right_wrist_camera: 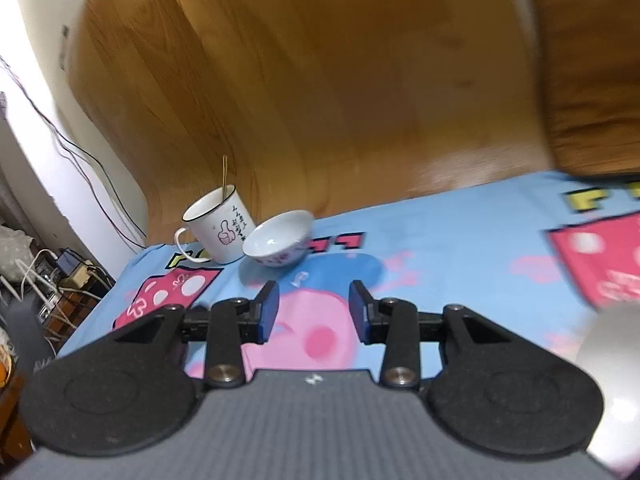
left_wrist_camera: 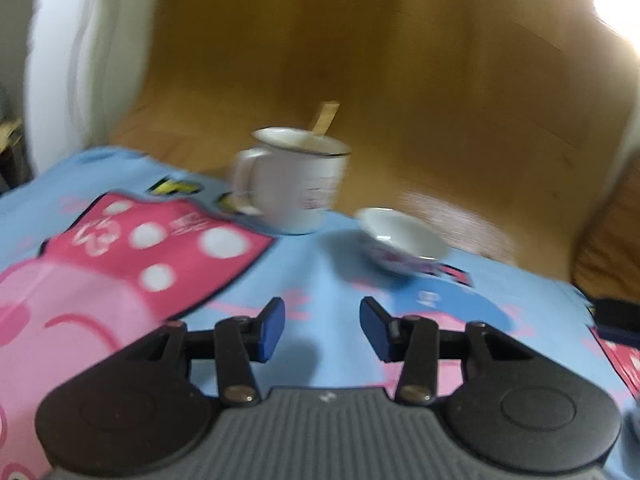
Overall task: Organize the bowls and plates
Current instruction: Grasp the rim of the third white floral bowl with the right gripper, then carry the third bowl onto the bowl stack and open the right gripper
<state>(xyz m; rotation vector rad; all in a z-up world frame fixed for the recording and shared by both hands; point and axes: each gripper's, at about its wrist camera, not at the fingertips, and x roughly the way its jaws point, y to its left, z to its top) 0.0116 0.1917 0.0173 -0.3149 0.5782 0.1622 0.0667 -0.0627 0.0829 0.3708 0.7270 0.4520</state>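
Note:
A small white bowl with a pink and blue pattern (left_wrist_camera: 402, 242) (right_wrist_camera: 279, 240) sits on the blue cartoon tablecloth (left_wrist_camera: 328, 280) (right_wrist_camera: 440, 248), near its far edge. A white enamel mug (left_wrist_camera: 294, 182) (right_wrist_camera: 220, 232) holding a utensil stands just left of the bowl. My left gripper (left_wrist_camera: 322, 328) is open and empty, low over the cloth, short of the bowl. My right gripper (right_wrist_camera: 314, 312) is open and empty, also just short of the bowl. The left wrist view is blurred.
A wooden panel (right_wrist_camera: 320, 80) rises behind the table. A blurred pale rounded object (right_wrist_camera: 616, 380) shows at the right edge of the right wrist view. Cables and clutter (right_wrist_camera: 48, 280) lie past the table's left edge.

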